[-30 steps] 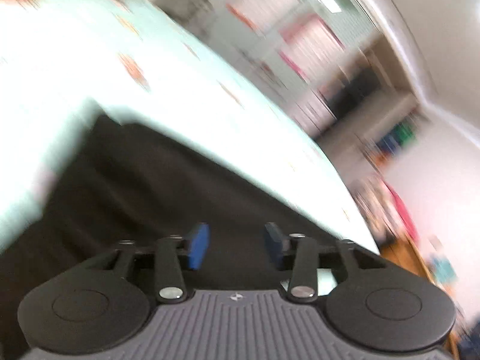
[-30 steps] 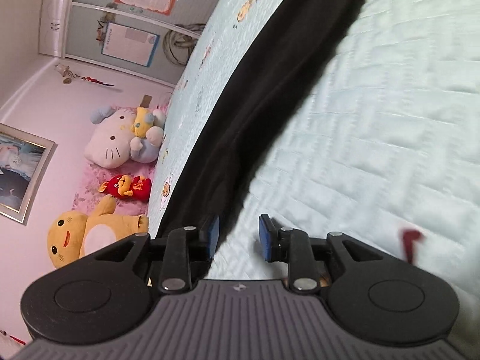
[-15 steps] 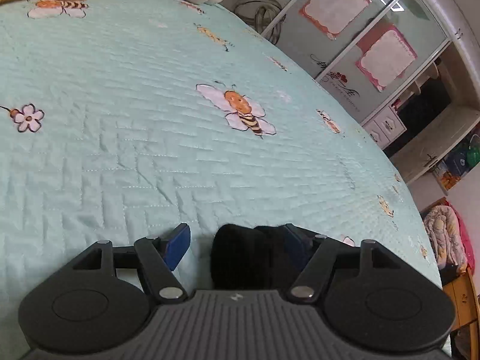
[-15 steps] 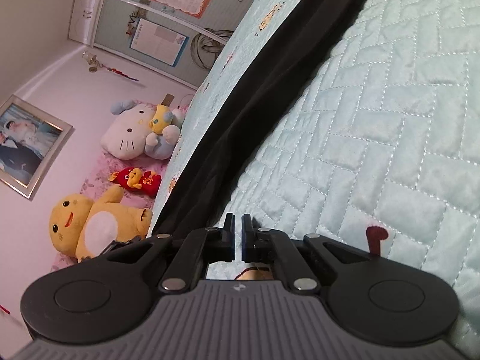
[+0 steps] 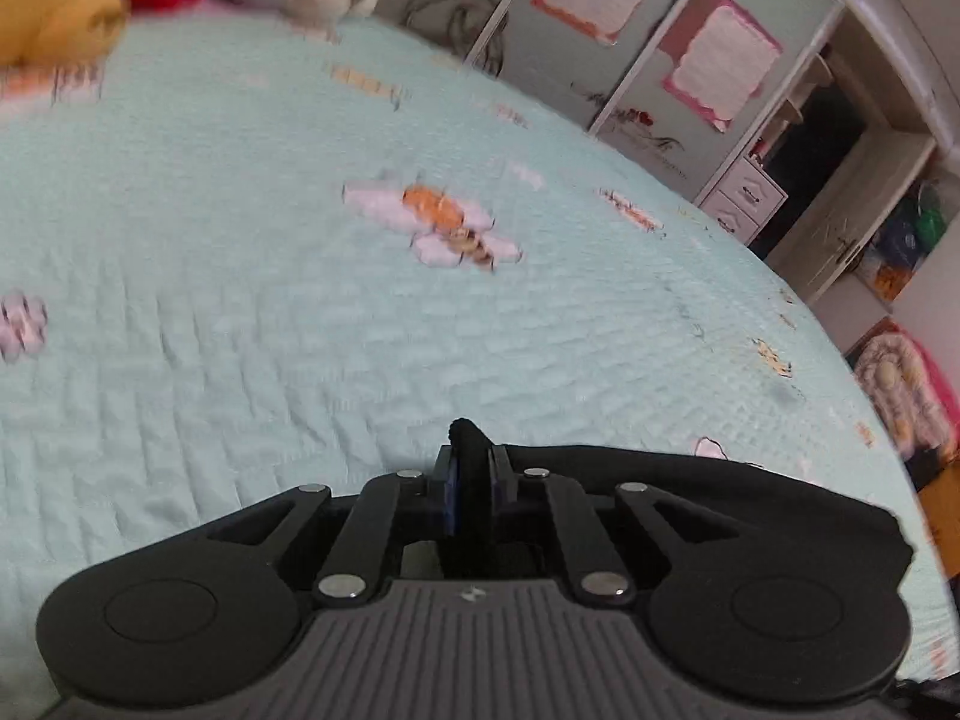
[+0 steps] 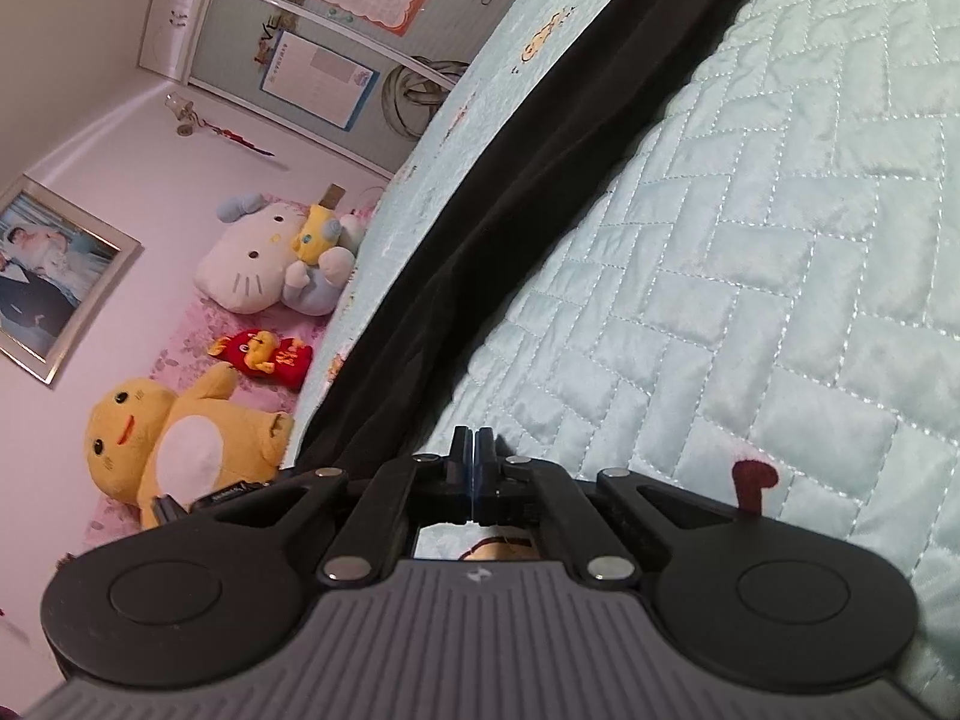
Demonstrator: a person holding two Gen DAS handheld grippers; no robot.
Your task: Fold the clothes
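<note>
A black garment [image 6: 540, 180] lies stretched in a long band across the pale green quilt [image 6: 780, 240]. In the left wrist view its other end [image 5: 690, 480] sits on the quilt [image 5: 300, 330] just past the gripper. My left gripper [image 5: 473, 468] has its jaws closing on a raised fold of this cloth, and the blue pads press it from both sides. My right gripper [image 6: 474, 450] is shut, pads together, at the near end of the band. The cloth's edge runs along its left finger. No cloth shows between those pads.
Plush toys lie at the head of the bed: a yellow one [image 6: 174, 438], a white cat [image 6: 258, 264] and a red one [image 6: 264, 354]. A wardrobe with posters [image 5: 600, 30] and white drawers [image 5: 744, 198] stand beyond the bed's far edge.
My left gripper swung from over the spread garment to its end, then closed on a bunch of black cloth. My right gripper went from open to shut and stayed in place.
</note>
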